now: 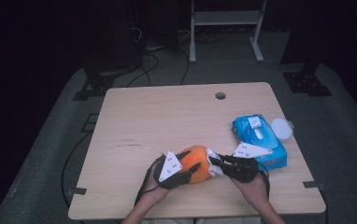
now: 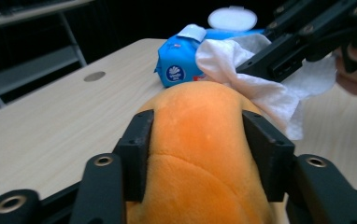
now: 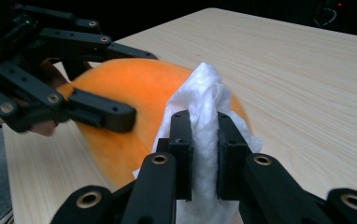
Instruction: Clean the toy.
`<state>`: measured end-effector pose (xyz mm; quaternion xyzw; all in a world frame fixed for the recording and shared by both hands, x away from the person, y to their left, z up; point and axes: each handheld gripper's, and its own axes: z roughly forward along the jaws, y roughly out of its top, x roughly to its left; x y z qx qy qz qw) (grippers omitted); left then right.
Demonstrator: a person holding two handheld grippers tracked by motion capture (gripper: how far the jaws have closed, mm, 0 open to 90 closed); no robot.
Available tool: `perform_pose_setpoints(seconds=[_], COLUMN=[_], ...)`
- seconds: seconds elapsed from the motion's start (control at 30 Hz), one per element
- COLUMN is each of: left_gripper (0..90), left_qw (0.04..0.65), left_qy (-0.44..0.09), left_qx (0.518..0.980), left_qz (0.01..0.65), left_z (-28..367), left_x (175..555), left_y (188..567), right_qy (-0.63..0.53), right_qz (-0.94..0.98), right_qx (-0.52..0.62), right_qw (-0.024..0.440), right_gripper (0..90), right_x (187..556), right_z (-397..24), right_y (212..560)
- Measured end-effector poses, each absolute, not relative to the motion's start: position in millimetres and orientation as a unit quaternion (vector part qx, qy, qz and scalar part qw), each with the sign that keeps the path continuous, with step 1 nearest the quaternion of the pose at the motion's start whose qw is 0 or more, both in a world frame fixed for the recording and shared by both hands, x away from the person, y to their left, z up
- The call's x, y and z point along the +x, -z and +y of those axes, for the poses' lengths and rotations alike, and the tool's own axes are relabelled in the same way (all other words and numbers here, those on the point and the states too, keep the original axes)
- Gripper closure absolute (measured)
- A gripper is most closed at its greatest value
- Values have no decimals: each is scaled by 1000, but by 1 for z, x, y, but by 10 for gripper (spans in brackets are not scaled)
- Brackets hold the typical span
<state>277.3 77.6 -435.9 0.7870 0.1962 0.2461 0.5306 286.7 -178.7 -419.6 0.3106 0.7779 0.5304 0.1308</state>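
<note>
A: How is the orange plush toy (image 2: 200,154) held?
B: It is clamped between the left gripper (image 2: 197,154) jaws.
A: And the right gripper (image 3: 203,154)?
B: A white wipe (image 3: 204,107) is pinched between its jaws, pressed against the toy's side.

Orange toy (image 2: 200,140): plush cloth, short matt nap, one stitched seam seen. White wipe (image 3: 204,107): crinkled, fibrous, matt tissue. Wipe pack (image 1: 259,140) near the table's right edge: glossy blue plastic film, smooth white plastic lid. Table (image 1: 158,116): pale wood grain, matt. Gripper jaws: matt black plastic, brass-coloured rivets.
</note>
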Motion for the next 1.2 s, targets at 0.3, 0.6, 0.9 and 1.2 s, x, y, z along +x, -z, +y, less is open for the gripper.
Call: perform_pose_setpoints(seconds=[0.3,0.6,0.9,1.2], left_gripper=[336,355,355,357], left_qw=[534,538,542,534], left_qy=[-175,-163,-157,-167], left_qx=[787,785,785,803], left_qz=[256,260,253,206], left_z=[93,115,118,101], left_x=[284,289,289,278], left_y=[436,445,445,446], right_qy=[-511,-509,-493,-529], right_qz=[789,786,787,781], right_qx=[316,326,350,306], right_qw=[130,130,121,130], right_gripper=[790,789,789,786], right_x=[289,287,293,281], right_z=[-178,-172,-178,-166], right_y=[432,435,443,425])
